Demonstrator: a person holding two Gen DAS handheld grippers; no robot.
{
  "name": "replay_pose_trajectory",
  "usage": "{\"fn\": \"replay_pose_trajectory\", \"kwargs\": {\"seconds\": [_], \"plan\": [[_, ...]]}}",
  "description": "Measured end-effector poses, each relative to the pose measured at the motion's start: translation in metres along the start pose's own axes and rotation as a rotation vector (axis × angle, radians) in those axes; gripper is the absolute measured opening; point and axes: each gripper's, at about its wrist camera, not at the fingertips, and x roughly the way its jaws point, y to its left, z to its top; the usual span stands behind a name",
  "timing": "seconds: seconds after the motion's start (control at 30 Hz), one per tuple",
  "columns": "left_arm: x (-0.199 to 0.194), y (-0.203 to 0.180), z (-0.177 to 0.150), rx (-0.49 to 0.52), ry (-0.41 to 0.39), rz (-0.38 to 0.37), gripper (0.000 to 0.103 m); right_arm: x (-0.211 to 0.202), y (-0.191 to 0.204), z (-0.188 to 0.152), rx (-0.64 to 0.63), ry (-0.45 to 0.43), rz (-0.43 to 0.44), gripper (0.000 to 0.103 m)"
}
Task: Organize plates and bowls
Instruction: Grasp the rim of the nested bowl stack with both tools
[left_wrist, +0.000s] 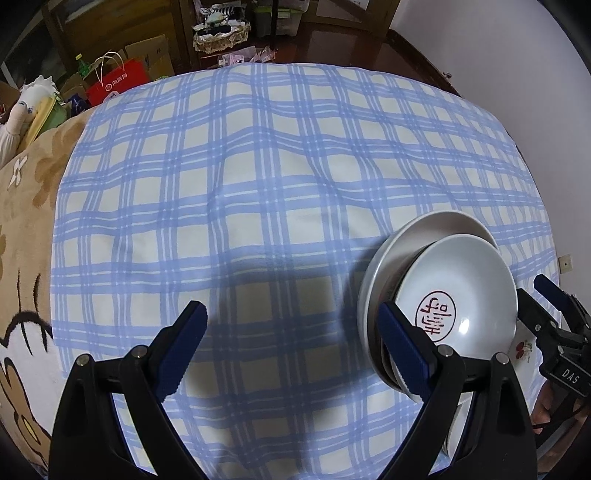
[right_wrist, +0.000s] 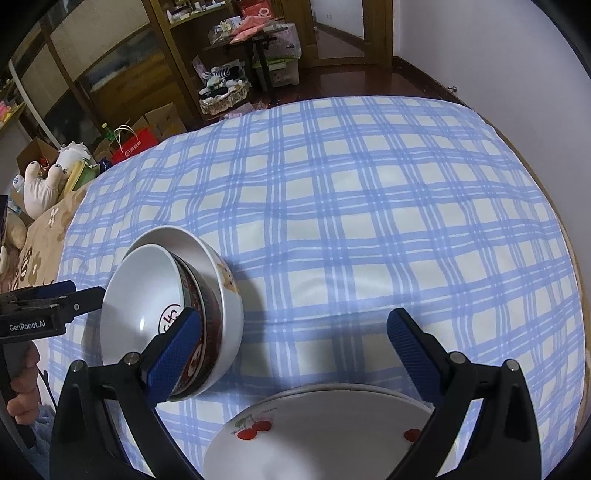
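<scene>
A nested stack of bowls (left_wrist: 458, 288) stands tilted on its side on the blue checked cloth (left_wrist: 258, 166); the front bowl is white with a red seal mark inside. My left gripper (left_wrist: 295, 336) is open, its right finger just left of the stack. In the right wrist view the same stack of bowls (right_wrist: 173, 306) lies by the left finger of my right gripper (right_wrist: 299, 339), which is open. A white plate with red cherries (right_wrist: 325, 439) lies below the right gripper. Whether either finger touches the bowls is unclear.
The checked cloth (right_wrist: 369, 221) covers a bed, with a tan patterned blanket (left_wrist: 26, 206) at its left. Beyond the far edge stand cardboard boxes, a red paper bag (left_wrist: 118, 81), plush toys (right_wrist: 44, 181) and wooden shelving. A white wall is on the right.
</scene>
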Motion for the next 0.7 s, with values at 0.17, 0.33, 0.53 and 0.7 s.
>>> {"fn": "replay_pose_trajectory", "kwargs": {"seconds": [0.17,0.33,0.53,0.7], "plan": [[0.008,-0.002,0.002,0.001,0.022,0.013,0.092,0.004,0.003,0.000,-0.009,0.009,-0.012,0.103],[0.009,-0.002,0.003,-0.001,0.020,0.015,0.092,0.007,-0.001,0.000,0.018,0.026,-0.005,0.103],[0.008,-0.002,0.004,-0.005,0.019,0.015,0.092,0.013,-0.005,0.000,0.039,0.058,-0.019,0.103],[0.010,-0.002,0.005,-0.009,0.023,0.012,0.092,0.012,-0.003,-0.001,0.027,0.061,-0.028,0.103]]}}
